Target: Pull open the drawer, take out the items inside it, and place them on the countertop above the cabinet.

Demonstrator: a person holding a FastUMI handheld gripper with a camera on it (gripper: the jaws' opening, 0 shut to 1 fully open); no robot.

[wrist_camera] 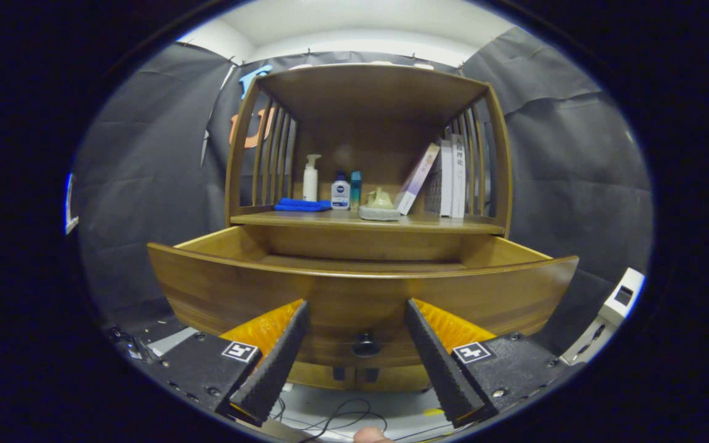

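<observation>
Gripper [354,311] open, fingers spread wide, holding nothing, aimed at the drawer [360,292] front. Drawer pulled out from the wooden cabinet [370,98]; its dark knob [365,344] sits between the two fingers, untouched. Can't see into the drawer from this angle. On the countertop [440,224] above: folded blue cloth [301,205], white pump bottle [311,177], small white bottle [340,192], teal tube [355,188], pale green ornament [379,204], leaning books [447,178]. Cables [342,415] on floor below.
</observation>
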